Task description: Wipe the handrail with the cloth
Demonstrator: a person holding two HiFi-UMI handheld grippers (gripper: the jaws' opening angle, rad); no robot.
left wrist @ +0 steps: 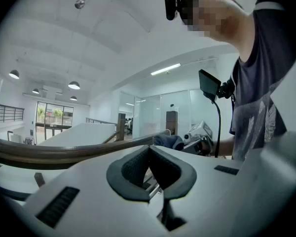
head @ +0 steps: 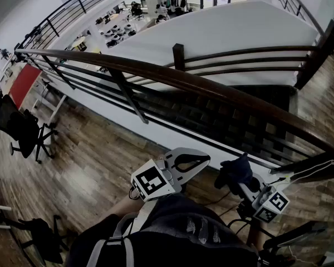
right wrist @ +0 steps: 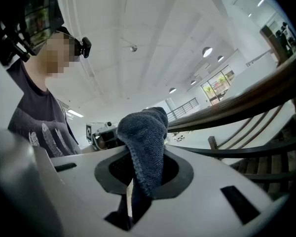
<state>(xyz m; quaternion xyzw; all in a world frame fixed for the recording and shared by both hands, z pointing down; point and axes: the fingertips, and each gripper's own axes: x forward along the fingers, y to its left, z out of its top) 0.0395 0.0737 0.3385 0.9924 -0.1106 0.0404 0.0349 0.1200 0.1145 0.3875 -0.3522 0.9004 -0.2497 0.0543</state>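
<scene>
A brown wooden handrail (head: 172, 78) curves from the upper left down to the right edge, above dark balusters. Below it, near my body, my left gripper (head: 187, 162) is shut with nothing between its pads. It points up at the handrail (left wrist: 49, 154) from a short way off. To its right, my right gripper (head: 235, 175) is shut on a dark blue-grey cloth (head: 236, 170). In the right gripper view the cloth (right wrist: 144, 132) stands bunched up out of the jaws and hides the fingertips, with the handrail (right wrist: 246, 95) beyond it. Neither gripper touches the rail.
A black office chair (head: 19, 129) and a dark bag (head: 42, 241) stand on the wooden floor at the left. A black stand (head: 292, 235) is at the lower right. A staircase (head: 228, 113) drops away behind the rail, and desks (head: 117, 29) show on the floor below.
</scene>
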